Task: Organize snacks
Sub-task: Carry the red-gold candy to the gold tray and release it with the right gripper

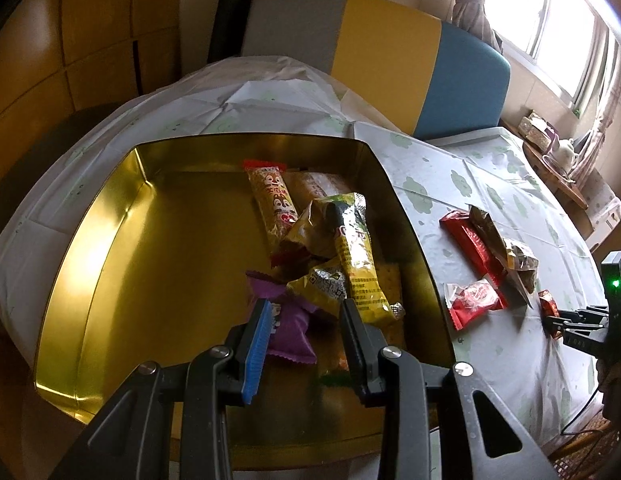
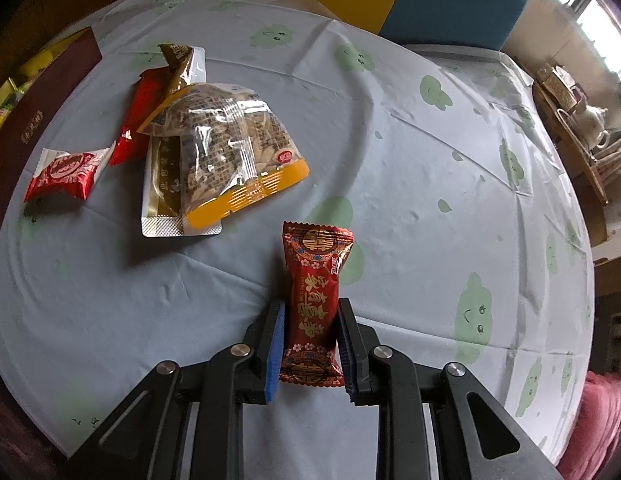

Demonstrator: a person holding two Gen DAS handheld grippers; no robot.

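While the right gripper [image 2: 310,344] pinches the red candy [image 2: 314,304] by its lower half, most of the wrapper stands free above the pads, so the hold looks shallow. Risk, as a judgement: the slick foil could slide or twist out on the way to the gold tin [image 1: 90,248], or clip the tin's near right wall and drop onto the tablecloth [image 2: 410,160]. Whether the candy is lifted clear of the cloth or just touching it, I cannot tell.

Left gripper [image 1: 304,320] hangs over the tin's near part, jaws apart, holding nothing; the purple packet [image 1: 288,332] lies below, between the fingers. Second risk: both grippers meeting over the tin's near right corner could collide, and a drop onto the heap there could slide a packet against the wall.

Count, on the cloth left of the held candy:
- one clear seed bag with orange edge [image 2: 230,148]
- one silver-edged pouch [image 2: 162,208] under it
- one long red bar [image 2: 138,120]
- one small red sweet [image 2: 66,174]
- one brown packet [image 2: 178,64] at the far end

In the tin, heaped right of centre: at least six wrapped snacks, among them one squirrel-print bar [image 1: 272,204] and one yellow bar [image 1: 360,268]; overlap hides the exact number.
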